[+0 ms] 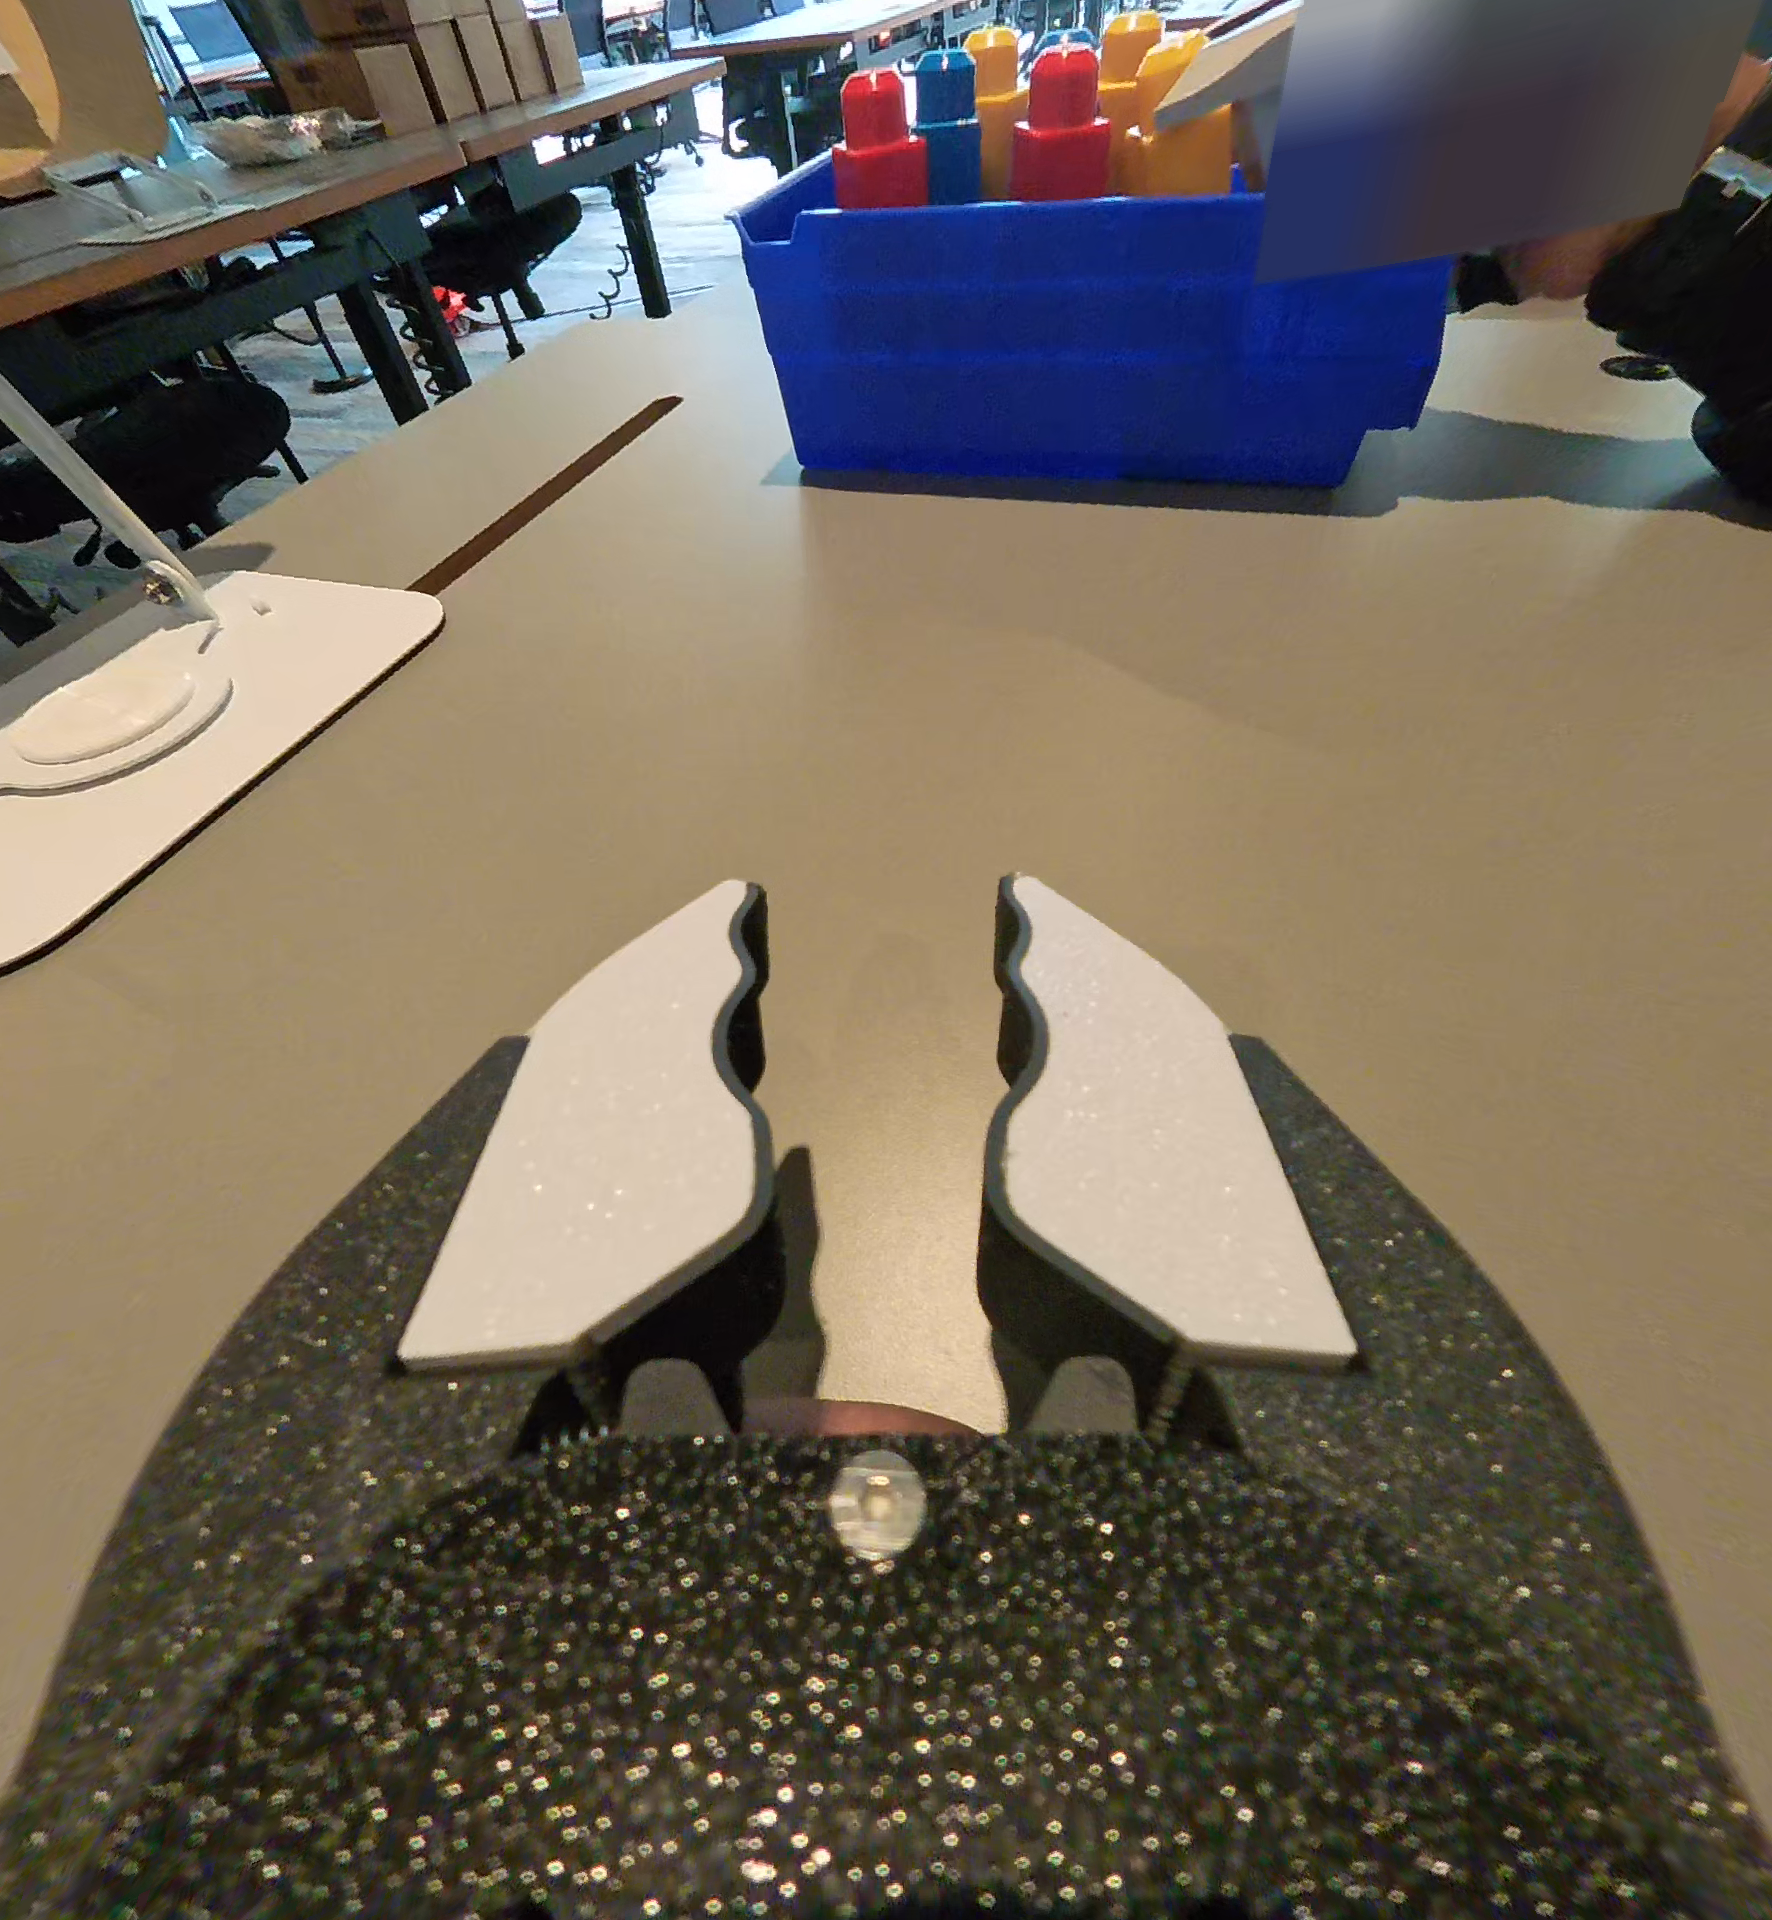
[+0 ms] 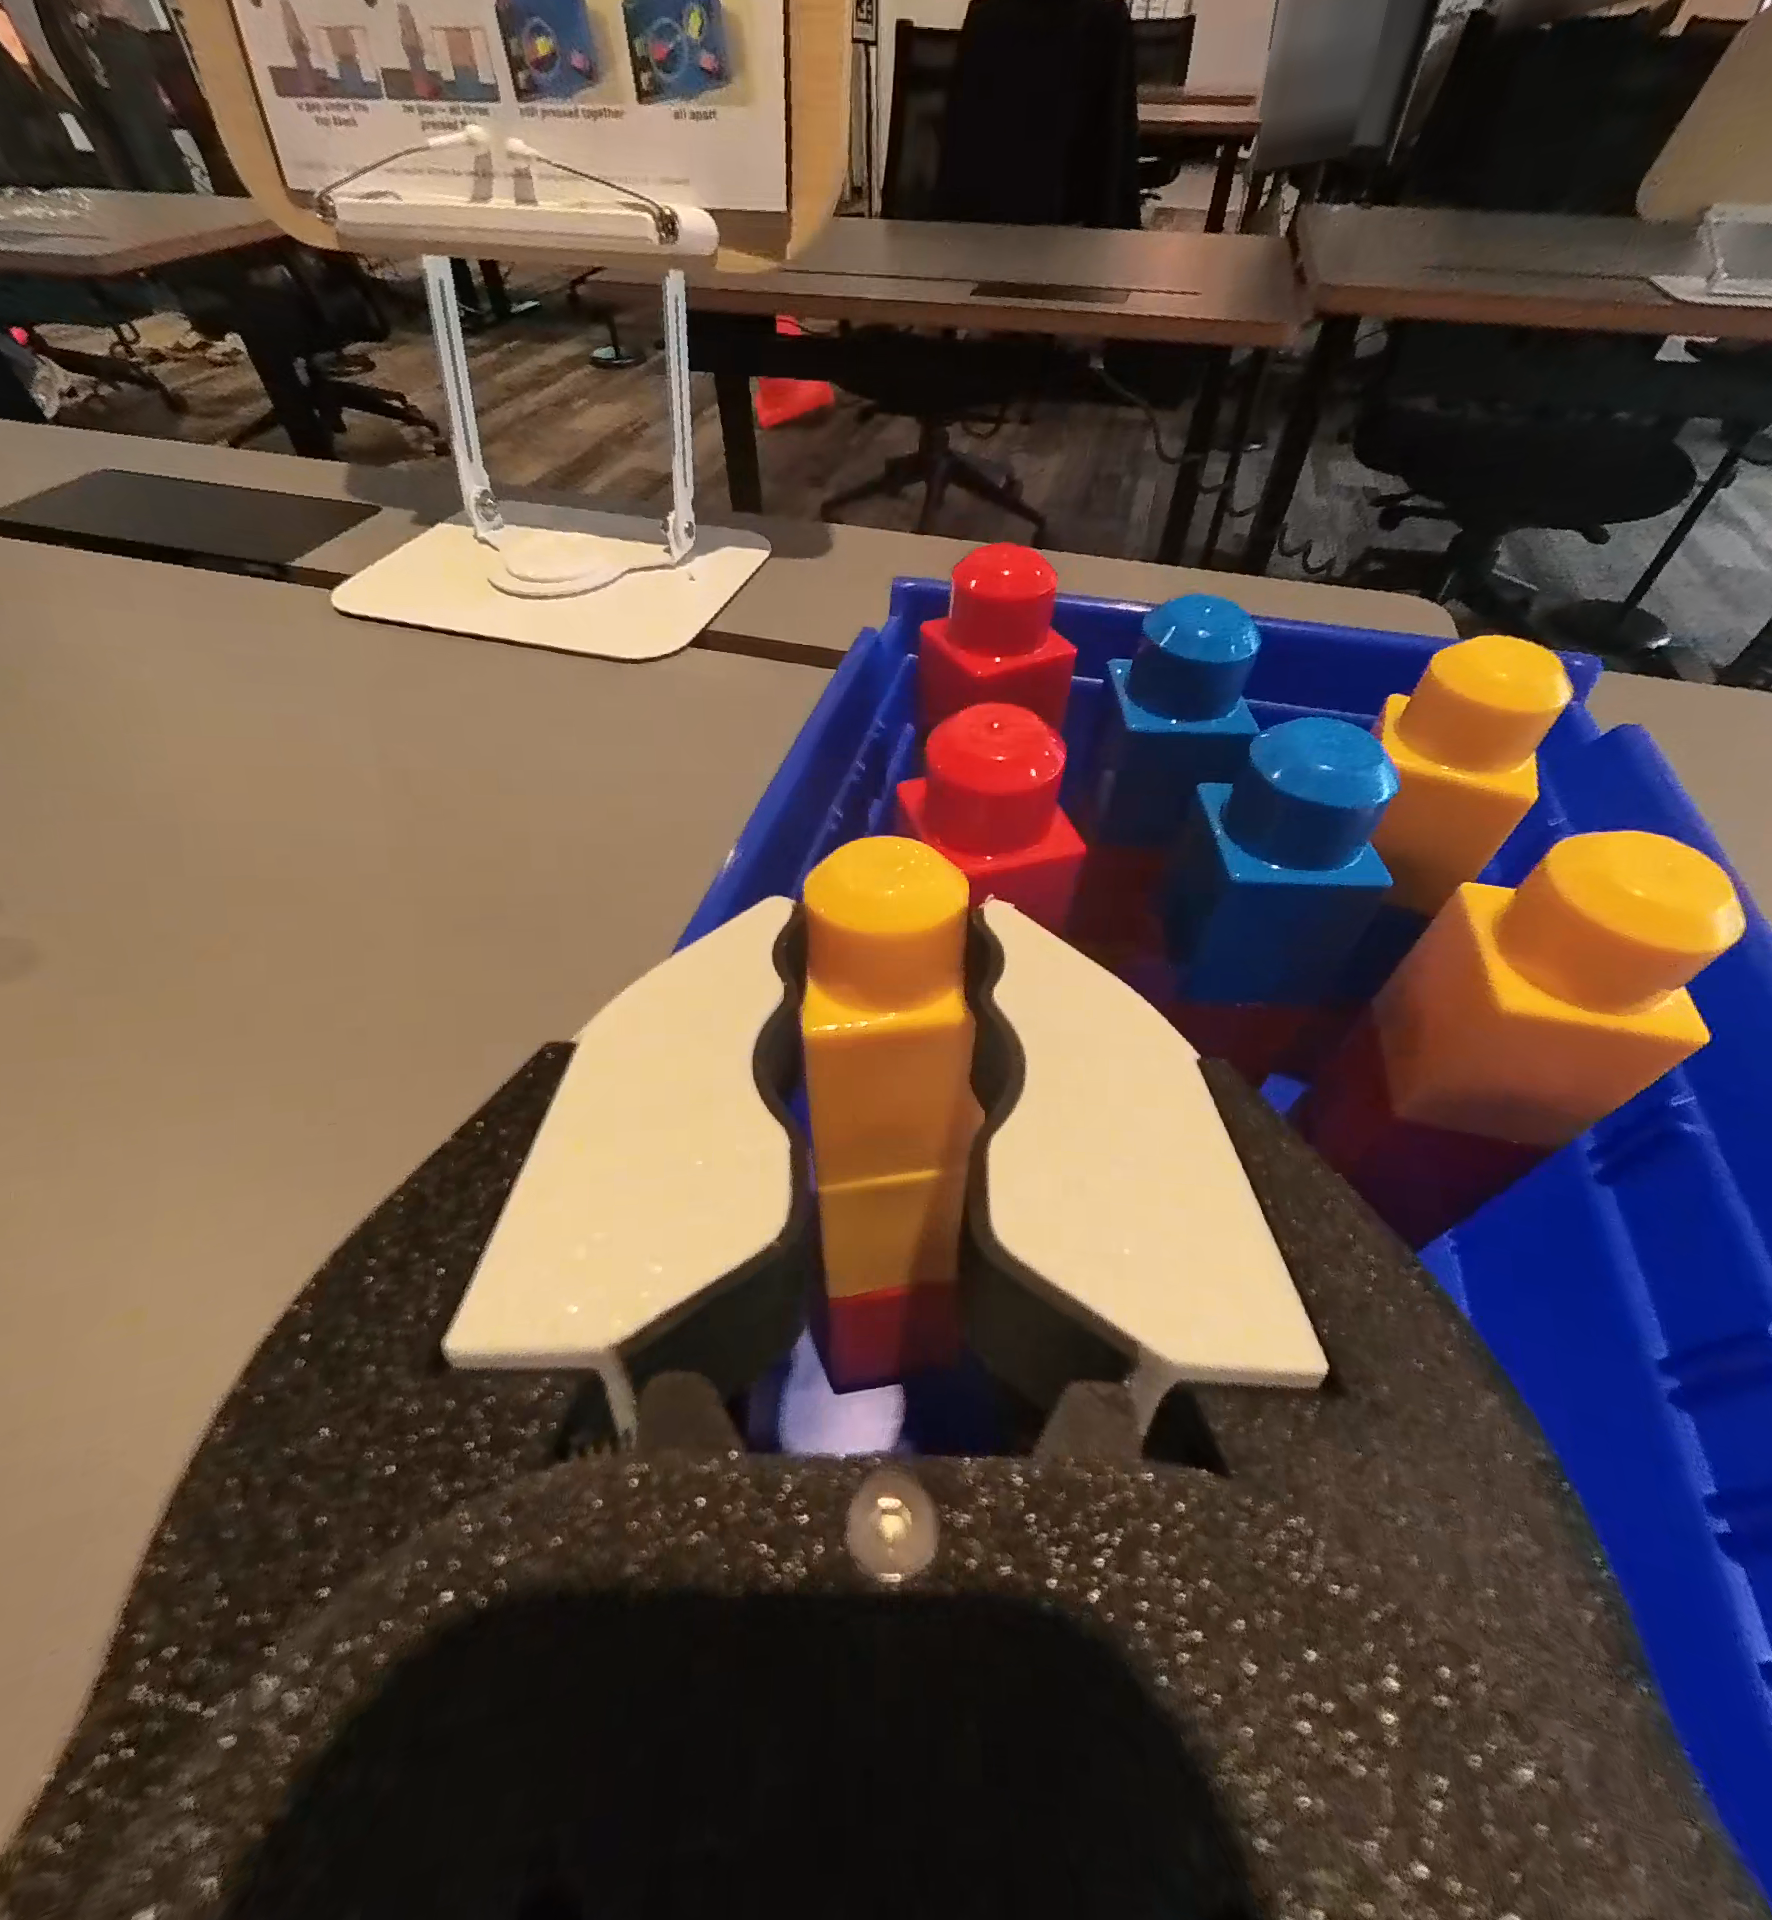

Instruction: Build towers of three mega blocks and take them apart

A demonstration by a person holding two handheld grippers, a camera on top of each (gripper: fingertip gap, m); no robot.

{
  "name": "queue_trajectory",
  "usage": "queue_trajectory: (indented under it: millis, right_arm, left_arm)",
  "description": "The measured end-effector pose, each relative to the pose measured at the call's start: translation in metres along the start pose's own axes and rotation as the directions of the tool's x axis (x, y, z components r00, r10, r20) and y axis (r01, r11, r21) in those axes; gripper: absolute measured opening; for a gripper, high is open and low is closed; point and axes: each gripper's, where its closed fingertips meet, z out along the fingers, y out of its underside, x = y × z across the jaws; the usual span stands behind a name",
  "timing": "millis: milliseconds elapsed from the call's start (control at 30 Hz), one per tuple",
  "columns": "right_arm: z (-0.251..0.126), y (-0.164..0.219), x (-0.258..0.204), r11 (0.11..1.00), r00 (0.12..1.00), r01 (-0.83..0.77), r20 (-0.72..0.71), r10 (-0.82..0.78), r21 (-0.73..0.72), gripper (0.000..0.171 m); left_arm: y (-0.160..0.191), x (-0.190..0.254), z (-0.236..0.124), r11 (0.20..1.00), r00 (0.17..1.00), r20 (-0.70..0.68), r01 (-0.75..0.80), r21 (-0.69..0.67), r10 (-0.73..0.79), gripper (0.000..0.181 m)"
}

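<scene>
My right gripper [image 2: 887, 925] is shut on a tower [image 2: 887, 1081] of two yellow blocks on a red block, held upright at the near left corner of the blue bin [image 2: 1640, 1351]. Several more block towers stand in the bin, topped red [image 2: 996, 790], blue [image 2: 1297, 821] and yellow [image 2: 1578, 956]. My left gripper [image 1: 877, 914] is open and empty, low over the grey table [image 1: 1069, 675], well short of the blue bin [image 1: 1069, 343]. The tower tops [image 1: 1058, 114] show above the bin's rim in the left wrist view.
A white document stand [image 2: 549, 582] holding a picture sheet stands on the table left of the bin; its base [image 1: 134, 748] lies left of my left gripper. A person's dark sleeve [image 1: 1744, 260] is at the bin's right. Other tables and chairs are behind. Across from one pair of fingers to the other is roughly 35 cm.
</scene>
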Motion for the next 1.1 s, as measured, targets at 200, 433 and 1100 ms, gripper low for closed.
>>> queue_trajectory:
  millis: [200,433,1100]
  right_arm:
    - [-0.004,0.002,0.002,0.999,0.999,0.017,-0.032,-0.019,-0.039,0.029]
    - [-0.01,0.004,0.004,0.998,0.999,0.015,-0.045,-0.018,-0.068,0.031]
    - [-0.021,0.01,0.004,0.997,0.999,-0.044,-0.012,0.044,-0.067,0.049]
  left_arm:
    - [-0.001,0.002,-0.001,1.0,1.0,0.001,-0.017,0.006,0.017,0.041]
    - [-0.001,0.005,-0.002,1.0,1.0,-0.011,-0.021,0.007,0.021,0.041]
    - [0.001,0.011,-0.004,1.0,0.999,-0.024,-0.031,-0.002,0.031,0.041]
